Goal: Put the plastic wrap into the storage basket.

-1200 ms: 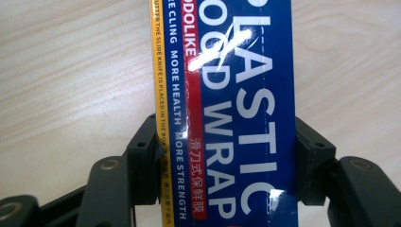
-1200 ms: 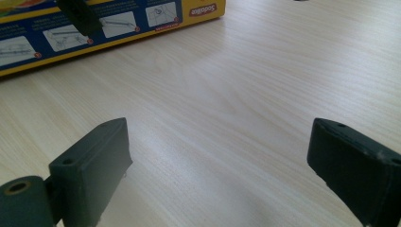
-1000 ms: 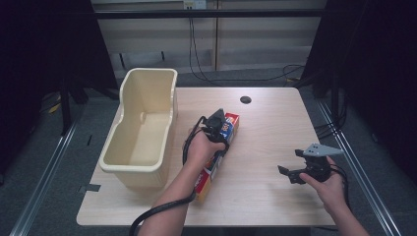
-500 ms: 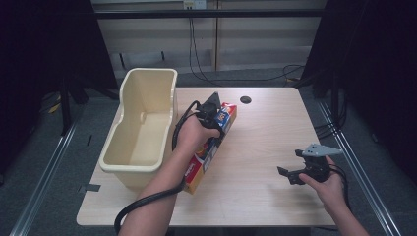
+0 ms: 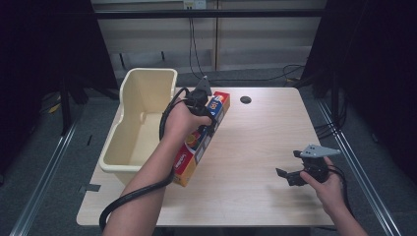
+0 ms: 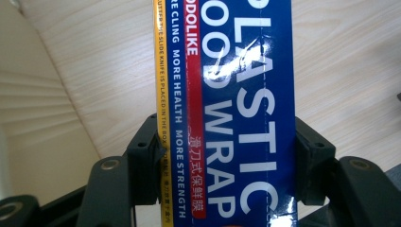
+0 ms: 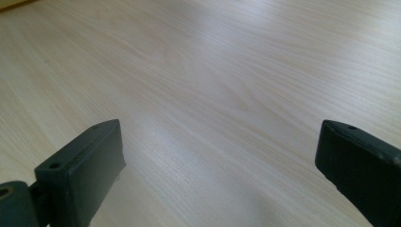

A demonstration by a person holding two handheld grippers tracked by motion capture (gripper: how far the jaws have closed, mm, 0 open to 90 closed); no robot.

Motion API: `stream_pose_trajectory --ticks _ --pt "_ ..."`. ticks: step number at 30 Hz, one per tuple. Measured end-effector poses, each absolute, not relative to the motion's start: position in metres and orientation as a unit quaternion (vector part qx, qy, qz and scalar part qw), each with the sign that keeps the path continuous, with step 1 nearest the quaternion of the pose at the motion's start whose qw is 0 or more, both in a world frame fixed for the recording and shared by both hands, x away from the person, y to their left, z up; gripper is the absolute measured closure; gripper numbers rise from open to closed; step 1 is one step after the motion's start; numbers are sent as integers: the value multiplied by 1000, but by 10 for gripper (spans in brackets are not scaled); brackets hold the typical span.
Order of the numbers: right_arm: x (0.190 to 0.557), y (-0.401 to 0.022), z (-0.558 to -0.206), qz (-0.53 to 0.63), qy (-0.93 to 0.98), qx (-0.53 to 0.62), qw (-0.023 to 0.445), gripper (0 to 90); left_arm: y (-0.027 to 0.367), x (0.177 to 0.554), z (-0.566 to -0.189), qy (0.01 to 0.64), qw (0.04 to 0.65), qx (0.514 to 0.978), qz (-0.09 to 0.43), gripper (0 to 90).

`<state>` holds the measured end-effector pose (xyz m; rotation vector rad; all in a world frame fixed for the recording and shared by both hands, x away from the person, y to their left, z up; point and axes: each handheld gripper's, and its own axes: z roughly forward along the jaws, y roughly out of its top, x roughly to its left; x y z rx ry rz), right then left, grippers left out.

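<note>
1. My left gripper [image 5: 209,114] pinches the plastic wrap box [image 5: 202,139] across its width; in the left gripper view both black jaws press against the long sides of the box [image 6: 231,113].
2. The box is long and narrow. Its top face is glossy blue with big white letters reading "PLASTIC FOOD WRAP", a red strip with white characters beside them, and a yellow edge printed with small text.
3. From above, I see the end of the box ahead of the gripper showing red and blue, and the end behind it, under my forearm, showing orange and red with a white logo.
4. The box runs straight on ahead of the jaws and back beneath my left hand [image 5: 183,122]. Whether it is lifted or lies on the wooden table [image 5: 255,147] I cannot tell.
5. Just to the left of the left gripper stands a cream plastic bin [image 5: 140,115], its wall close beside the box.
6. My right gripper [image 5: 291,173] is spread wide, well apart from the box, low over bare table [image 7: 213,94] with nothing between its jaws.
7. A small dark hole [image 5: 245,100] sits in the tabletop beyond the box, off to its right.
</note>
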<state>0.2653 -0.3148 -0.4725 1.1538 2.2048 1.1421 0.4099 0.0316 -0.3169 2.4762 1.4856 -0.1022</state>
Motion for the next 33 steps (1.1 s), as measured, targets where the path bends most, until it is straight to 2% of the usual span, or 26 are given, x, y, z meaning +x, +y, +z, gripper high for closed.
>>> stream_pose_trajectory --ticks 33 --pt "264 -314 -472 404 795 407 200 19 74 421 -257 552 130 823 -38 405"
